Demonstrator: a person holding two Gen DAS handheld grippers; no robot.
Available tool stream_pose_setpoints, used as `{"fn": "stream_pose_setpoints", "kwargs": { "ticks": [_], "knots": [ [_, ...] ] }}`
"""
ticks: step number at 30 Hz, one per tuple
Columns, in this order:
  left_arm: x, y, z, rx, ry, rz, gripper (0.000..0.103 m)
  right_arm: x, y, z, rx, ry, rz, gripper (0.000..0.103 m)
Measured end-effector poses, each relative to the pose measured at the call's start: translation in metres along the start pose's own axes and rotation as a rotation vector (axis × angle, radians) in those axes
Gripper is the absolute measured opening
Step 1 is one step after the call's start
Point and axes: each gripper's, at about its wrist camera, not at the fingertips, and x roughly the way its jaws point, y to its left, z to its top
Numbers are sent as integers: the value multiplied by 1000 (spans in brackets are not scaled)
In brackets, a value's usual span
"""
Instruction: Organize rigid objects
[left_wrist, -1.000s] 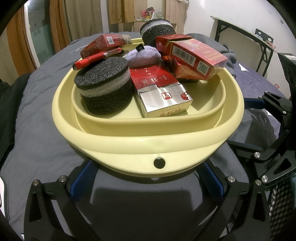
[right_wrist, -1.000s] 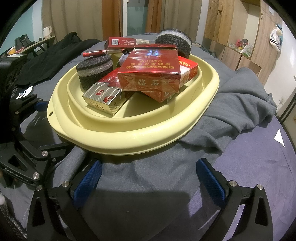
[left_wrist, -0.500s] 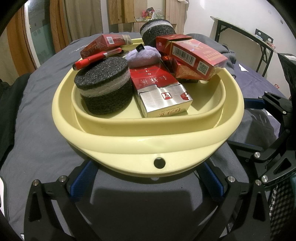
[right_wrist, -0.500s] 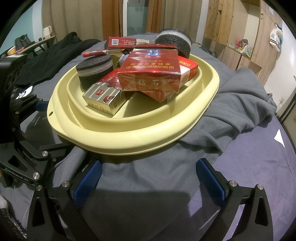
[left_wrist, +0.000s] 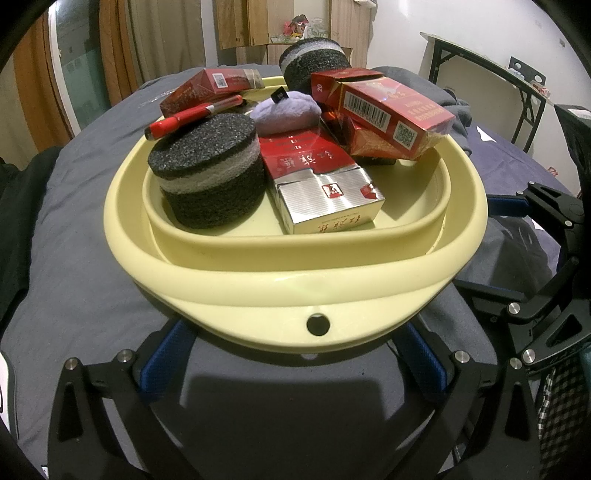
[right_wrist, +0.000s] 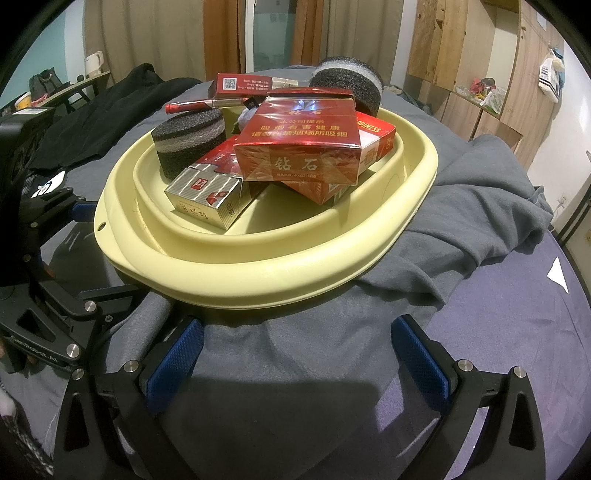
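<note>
Both grippers, left gripper (left_wrist: 295, 363) and right gripper (right_wrist: 295, 352), gape empty before a yellow basin (left_wrist: 295, 280); its light, probably crushable cartons (right_wrist: 299, 144) suit flat-side grips.

Bed with grey-blue sheet (right_wrist: 517, 332). Wooden wardrobe (right_wrist: 480, 55) along white wall; brown curtains (right_wrist: 221, 33) flank window. Black folding table (left_wrist: 491, 74) near wall. Artificial indoor light.
</note>
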Motion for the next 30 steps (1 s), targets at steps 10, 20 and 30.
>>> {"fn": "stream_pose_setpoints", "kwargs": {
  "ticks": [10,20,30],
  "knots": [
    [0,0,0,0,0,0,103,0,0,0,0,0,0,103],
    [0,2,0,-10,1,-13,103,0,0,0,0,0,0,103],
    [0,2,1,-6,3,-7,103,0,0,0,0,0,0,103]
  ]
}}
